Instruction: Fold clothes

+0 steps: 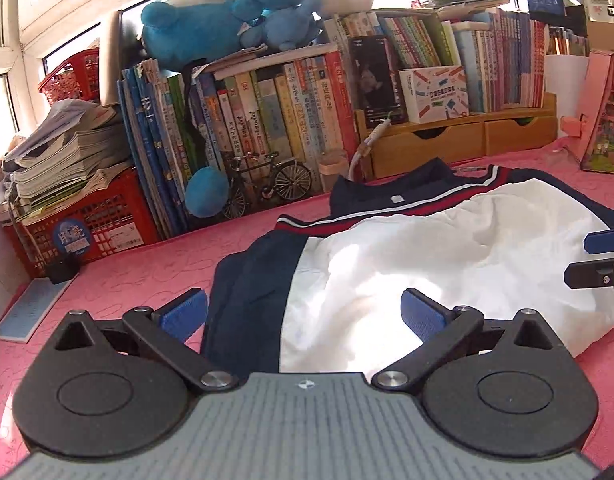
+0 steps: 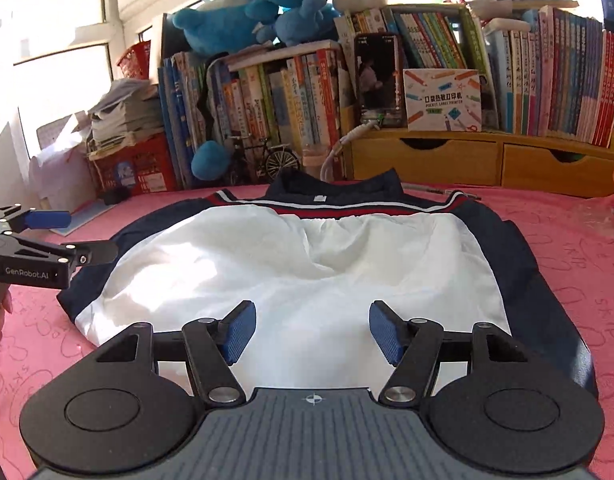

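Over the jacket (image 2: 307,264), spread right gripper (image 2: 311,332); left gripper (image 2: 63,236) spread, marked "GenRobot.AI".

Harsh window glare, fisheye-bent edges

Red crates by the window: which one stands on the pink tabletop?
The lower red crate, bearing a round blue sticker, under stacked papers; the other red basket sits higher, behind them.

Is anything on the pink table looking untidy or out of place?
Only the jacket: its white panel is rumpled, with creases below the collar. Both open grippers, left and right, hold nothing.
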